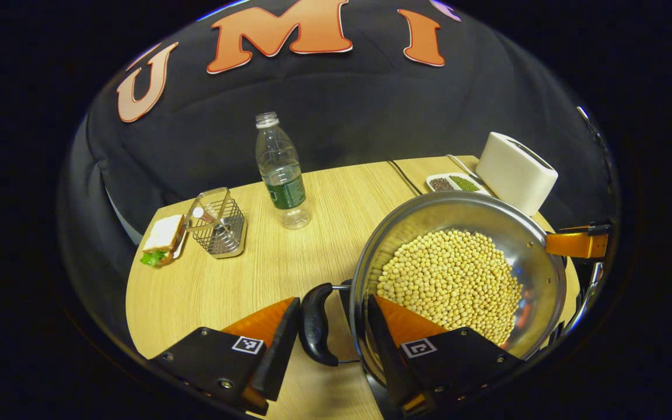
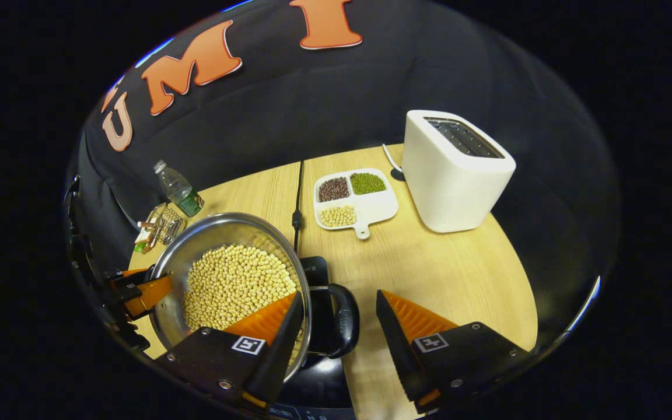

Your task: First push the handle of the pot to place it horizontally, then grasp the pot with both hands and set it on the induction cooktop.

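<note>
Currently the pot [image 1: 458, 280] hangs over the cooktop [image 2: 312, 373] — each open gripper [image 1: 333, 332] [image 2: 339, 326] straddles a side handle, neither clamped.

Staged kitchen booth, toaster [image 2: 455, 169], cooktop [image 2: 312, 373]

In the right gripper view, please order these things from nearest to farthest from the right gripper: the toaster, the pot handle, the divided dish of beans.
1. pot handle: between the fingers of the right gripper.
2. divided dish of beans: ahead, mid-table.
3. toaster: behind the dish, to the right, near the table's far edge.
</note>
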A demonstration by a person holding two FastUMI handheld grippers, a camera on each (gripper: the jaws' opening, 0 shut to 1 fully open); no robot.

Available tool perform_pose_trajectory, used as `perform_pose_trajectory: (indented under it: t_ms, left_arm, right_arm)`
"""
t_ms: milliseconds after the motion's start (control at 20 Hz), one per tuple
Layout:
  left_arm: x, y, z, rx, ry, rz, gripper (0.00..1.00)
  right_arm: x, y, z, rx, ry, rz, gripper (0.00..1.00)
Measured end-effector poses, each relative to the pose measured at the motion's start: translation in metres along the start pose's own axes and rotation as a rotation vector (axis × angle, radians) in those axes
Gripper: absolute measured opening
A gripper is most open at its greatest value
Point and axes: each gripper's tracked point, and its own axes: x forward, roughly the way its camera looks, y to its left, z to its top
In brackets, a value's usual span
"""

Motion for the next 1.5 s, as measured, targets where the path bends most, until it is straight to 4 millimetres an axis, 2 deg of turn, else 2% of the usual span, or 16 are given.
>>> perform_pose_trajectory:
  t_ms: [100,200,250,450,650,800,850,900,950,1000,1050,1100,1200,1250,1400,1500]
  left_arm:
    - [-0.016,0.010,0.008,-0.019,-0.024,-0.005,0.78]
    - [-0.040,0.026,0.031,-0.021,-0.080,0.015,0.80]
    - [-0.056,0.037,0.053,-0.028,-0.118,0.020,0.80]
    - [-0.120,0.059,0.131,-0.049,-0.315,0.022,0.80]
    - [-0.202,0.080,0.222,-0.100,-0.529,-0.017,0.79]
    - [-0.253,0.091,0.284,-0.131,-0.707,-0.037,0.79]
    - [-0.269,0.093,0.295,-0.159,-0.752,-0.069,0.78]
    - [-0.289,0.097,0.315,-0.187,-0.795,-0.102,0.77]
    - [-0.319,0.101,0.332,-0.212,-0.838,-0.116,0.77]
    - [-0.337,0.106,0.346,-0.226,-0.885,-0.130,0.77]
    - [-0.357,0.107,0.358,-0.234,-0.932,-0.149,0.77]
    - [-0.376,0.106,0.369,-0.246,-0.980,-0.189,0.77]
    - [-0.421,0.100,0.386,-0.280,-1.070,-0.272,0.77]
    - [-0.440,0.103,0.389,-0.296,-1.112,-0.271,0.76]
    - [-0.494,0.136,0.401,-0.301,-1.226,-0.183,0.75]
    - [-0.523,0.169,0.412,-0.299,-1.275,-0.076,0.76]
  right_arm:
    - [-0.030,-0.015,0.026,0.009,-0.087,-0.012,0.83]
    - [-0.073,-0.031,0.060,0.011,-0.192,-0.018,0.86]
    - [-0.098,-0.037,0.076,0.004,-0.251,-0.023,0.88]
    - [-0.206,-0.055,0.141,-0.064,-0.482,-0.066,0.92]
    - [-0.314,-0.058,0.186,-0.127,-0.661,-0.114,0.93]
    - [-0.391,-0.042,0.211,-0.137,-0.776,-0.105,0.93]
    - [-0.415,-0.036,0.223,-0.123,-0.813,-0.097,0.93]
    - [-0.436,-0.031,0.233,-0.104,-0.850,-0.091,0.93]
    - [-0.457,-0.026,0.244,-0.087,-0.895,-0.085,0.98]
    - [-0.480,-0.020,0.255,-0.078,-0.945,-0.071,0.98]
    - [-0.498,-0.011,0.264,-0.075,-0.990,-0.051,0.93]
    - [-0.513,0.001,0.271,-0.081,-1.018,-0.026,0.93]
    - [-0.527,0.020,0.280,-0.089,-1.031,-0.002,0.93]
    - [-0.534,0.026,0.285,-0.086,-1.035,0.003,0.95]
    - [-0.572,0.046,0.310,-0.143,-1.117,-0.019,0.98]
    - [-0.600,0.060,0.328,-0.185,-1.183,-0.033,0.93]
